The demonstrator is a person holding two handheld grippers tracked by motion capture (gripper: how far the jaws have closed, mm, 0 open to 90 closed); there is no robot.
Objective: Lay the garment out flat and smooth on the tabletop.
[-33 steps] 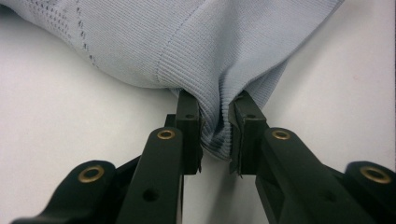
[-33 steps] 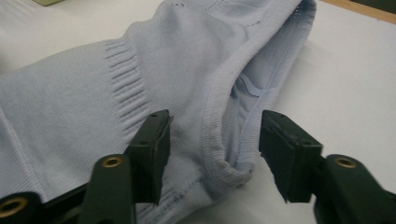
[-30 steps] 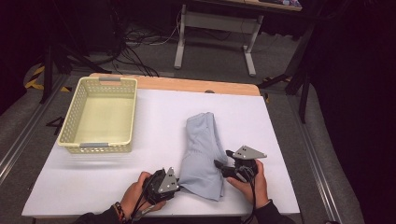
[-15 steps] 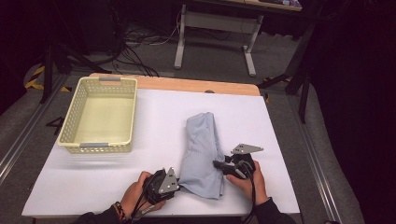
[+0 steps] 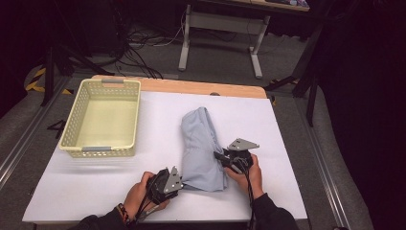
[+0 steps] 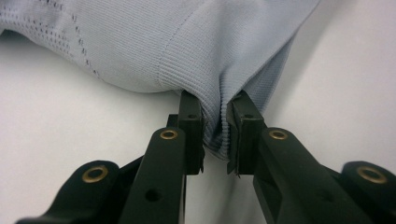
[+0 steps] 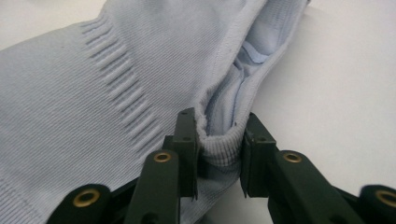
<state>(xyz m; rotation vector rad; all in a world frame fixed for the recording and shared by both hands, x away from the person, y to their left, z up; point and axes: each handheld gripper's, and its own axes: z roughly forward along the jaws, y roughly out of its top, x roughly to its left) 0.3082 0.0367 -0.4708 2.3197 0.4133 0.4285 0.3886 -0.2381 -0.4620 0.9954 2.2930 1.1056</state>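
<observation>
Since 1 second ago the right gripper (image 5: 224, 158) has slid left onto the pale blue garment (image 5: 201, 143) at lower centre, its jaws just closing on the ribbed hem. The left gripper (image 5: 178, 181) pinches the garment's lower-left corner, narrow.

- The yellow basket (image 5: 103, 117) blocks the table's (image 5: 86, 187) far left.
- Bare tabletop lies between basket and grey garment (image 5: 201, 143).
- Right of the garment seems free, though dim.
</observation>
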